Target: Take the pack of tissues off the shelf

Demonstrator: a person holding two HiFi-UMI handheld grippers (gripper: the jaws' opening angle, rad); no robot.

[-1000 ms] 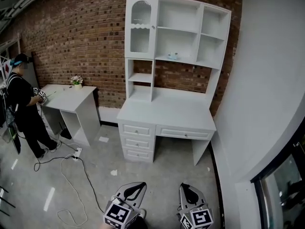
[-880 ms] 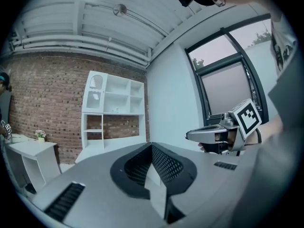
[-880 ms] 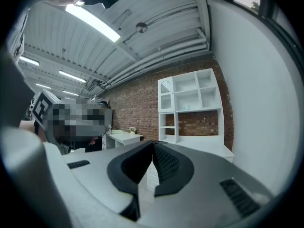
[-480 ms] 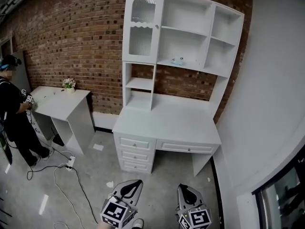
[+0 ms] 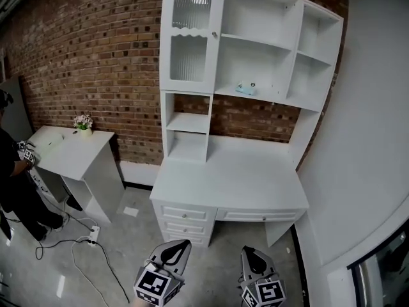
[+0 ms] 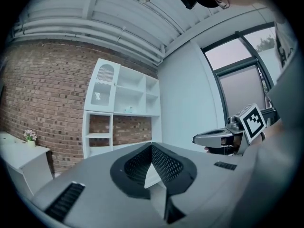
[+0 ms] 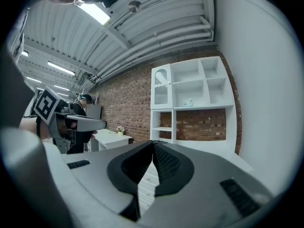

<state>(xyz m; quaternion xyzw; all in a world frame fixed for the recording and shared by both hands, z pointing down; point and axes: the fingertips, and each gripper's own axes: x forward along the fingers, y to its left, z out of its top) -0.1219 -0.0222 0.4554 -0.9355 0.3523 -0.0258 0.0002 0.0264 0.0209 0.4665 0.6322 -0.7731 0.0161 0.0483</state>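
The pack of tissues (image 5: 245,88) is a small pale blue thing on the middle shelf of the white desk hutch (image 5: 255,98). It shows far off in the left gripper view (image 6: 128,110) and the right gripper view (image 7: 190,102). My left gripper (image 5: 181,245) and right gripper (image 5: 250,251) hang low at the bottom of the head view, over the floor and well short of the desk. Both point toward the hutch. The left gripper (image 6: 151,145) has its jaws together with nothing in them, and so does the right gripper (image 7: 153,143).
The white desk (image 5: 230,171) with drawers stands against a brick wall, with a white wall (image 5: 370,139) close on its right. A glass cabinet door (image 5: 190,43) fills the hutch's upper left. A small white table (image 5: 70,152) with a flower pot (image 5: 82,121), a person (image 5: 13,184) and floor cables (image 5: 83,248) are at left.
The head view has come closer to the desk, so the hutch looms larger and higher. The person at left has slid to the frame edge. Both grippers stay shut and low.
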